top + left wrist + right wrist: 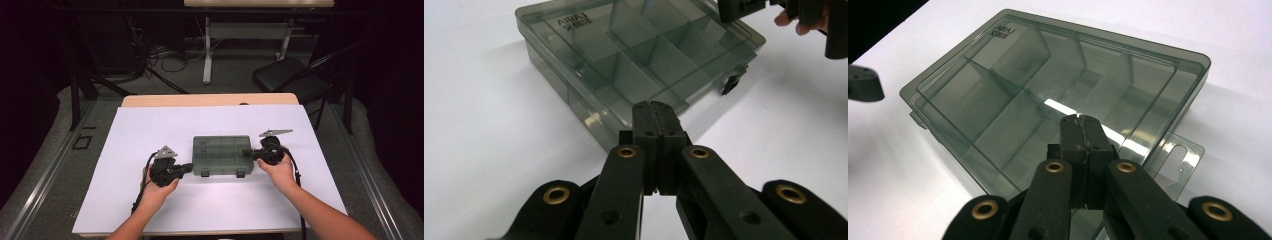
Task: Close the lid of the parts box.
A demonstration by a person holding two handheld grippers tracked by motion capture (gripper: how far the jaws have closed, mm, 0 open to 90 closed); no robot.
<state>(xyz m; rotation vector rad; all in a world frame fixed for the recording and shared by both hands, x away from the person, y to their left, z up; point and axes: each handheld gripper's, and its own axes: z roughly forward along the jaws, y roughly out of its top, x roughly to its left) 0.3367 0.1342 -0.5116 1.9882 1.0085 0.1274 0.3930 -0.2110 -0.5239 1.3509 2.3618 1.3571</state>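
Both grippers, left and right, jaws together, flanking smoky translucent plastic compartment box: steady evenly before unlatching.

Lab or test room, dim and dark-walled. Beyond the grippers, a work table under a white sheet. Farther off, loose cables on grey carpet beside a white desk frame. A black chair stands beyond and right. Metal rails flank the table.
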